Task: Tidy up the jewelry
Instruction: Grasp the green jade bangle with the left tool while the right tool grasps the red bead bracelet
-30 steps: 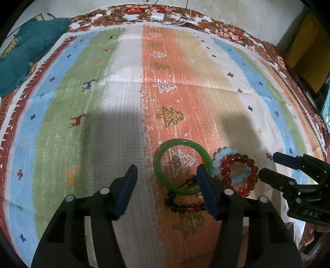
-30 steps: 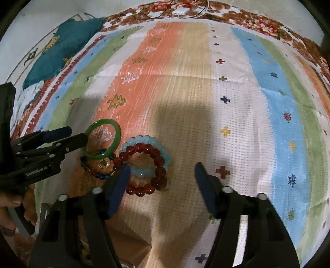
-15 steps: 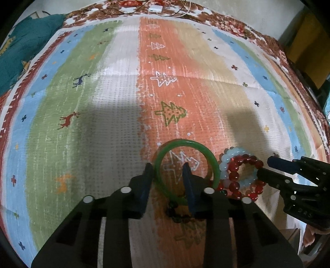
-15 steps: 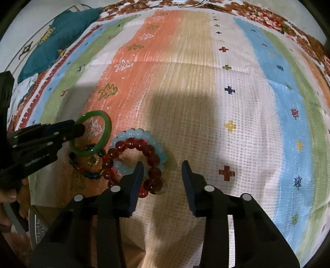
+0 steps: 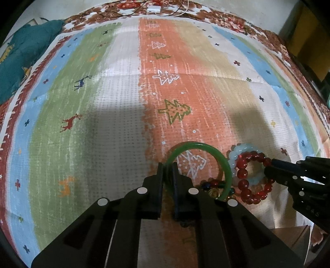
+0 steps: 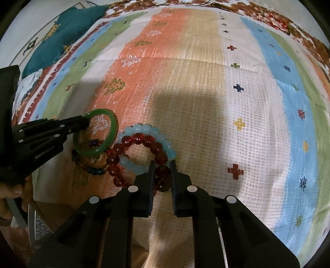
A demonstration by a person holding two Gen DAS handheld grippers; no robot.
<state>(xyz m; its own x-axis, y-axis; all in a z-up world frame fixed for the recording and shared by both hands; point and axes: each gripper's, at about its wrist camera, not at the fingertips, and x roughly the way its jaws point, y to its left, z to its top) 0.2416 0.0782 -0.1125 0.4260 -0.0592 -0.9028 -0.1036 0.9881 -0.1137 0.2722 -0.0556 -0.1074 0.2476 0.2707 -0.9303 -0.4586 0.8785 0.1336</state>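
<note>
A green bangle (image 5: pixel 208 147) lies on the striped cloth near the front edge. My left gripper (image 5: pixel 167 168) is shut on its left rim; this also shows in the right wrist view, where the bangle (image 6: pixel 112 132) meets the left gripper (image 6: pixel 85 122). A red bead bracelet (image 6: pixel 136 142) overlaps a pale blue bead bracelet (image 6: pixel 144 128). My right gripper (image 6: pixel 162 169) is shut on the red bracelet's near side. A dark multicoloured bead bracelet (image 6: pixel 92 170) lies partly under the bangle.
The striped cloth (image 5: pixel 115 115) covers the table. A teal cloth (image 5: pixel 22 55) lies at the far left corner. White cables and a charger (image 5: pixel 153 8) lie along the far edge. The table's front edge (image 6: pixel 61 208) is just below the jewelry.
Both grippers moved forward and closed: the left from open beside the bangle to shut on its rim, the right from open to shut on the red bracelet.
</note>
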